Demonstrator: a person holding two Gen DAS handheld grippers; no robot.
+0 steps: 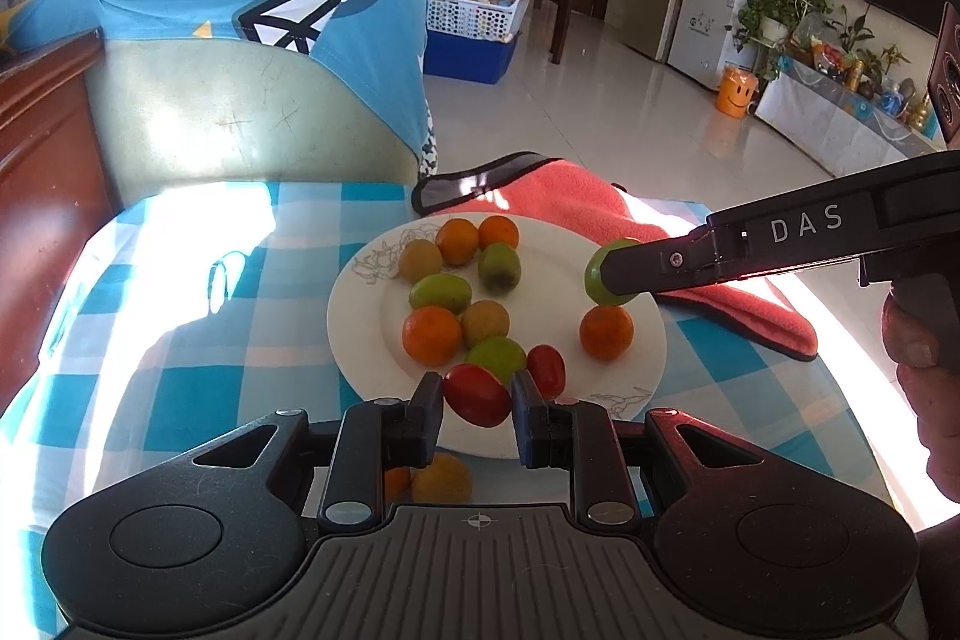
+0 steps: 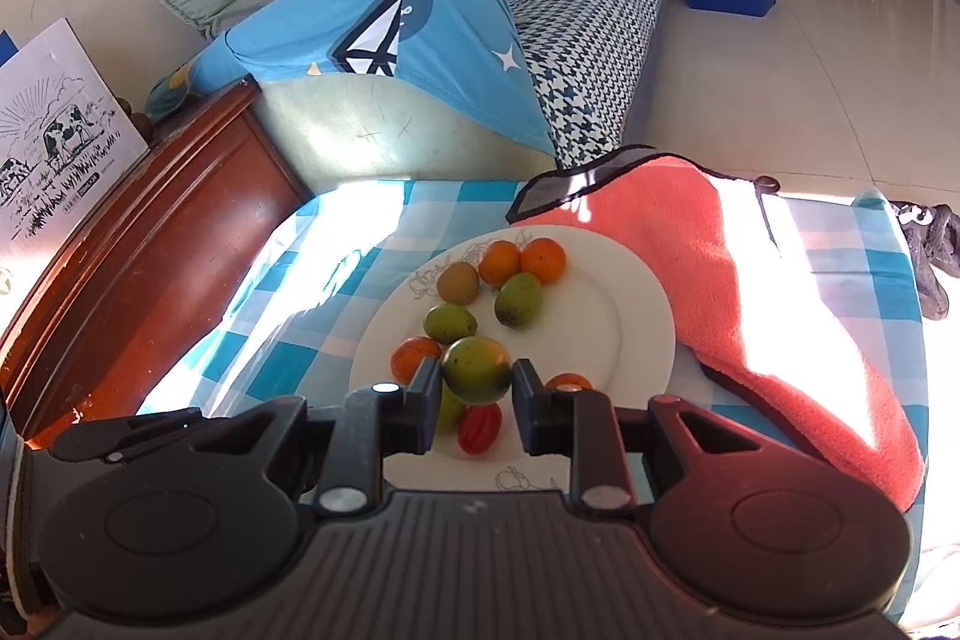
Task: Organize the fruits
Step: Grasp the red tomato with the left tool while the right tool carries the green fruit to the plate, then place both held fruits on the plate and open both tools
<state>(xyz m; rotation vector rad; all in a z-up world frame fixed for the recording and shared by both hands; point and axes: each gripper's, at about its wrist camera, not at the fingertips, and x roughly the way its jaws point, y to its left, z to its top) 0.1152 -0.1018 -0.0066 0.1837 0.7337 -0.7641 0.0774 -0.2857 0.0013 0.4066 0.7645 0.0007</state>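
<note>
My left gripper (image 1: 477,394) is clenched on a small glossy red oval fruit (image 1: 477,395), held over the near rim of the round white ceramic plate (image 1: 543,280) with line-drawn edge motifs. My right gripper (image 2: 474,382) grips a rounder green fruit with a yellow-orange blush (image 2: 477,369), above the plate's near half. The plate sits on the blue-and-white checked counter (image 1: 180,340); it carries several small orange, green and brownish-yellow fruits, plus one more red fruit (image 1: 546,370) near its front rim. A coral fleece cloth with grey trim (image 2: 690,280) lies touching the plate's far-right edge. Two orange-yellow fruits (image 1: 441,478) rest on the counter just off the plate's near edge.
</note>
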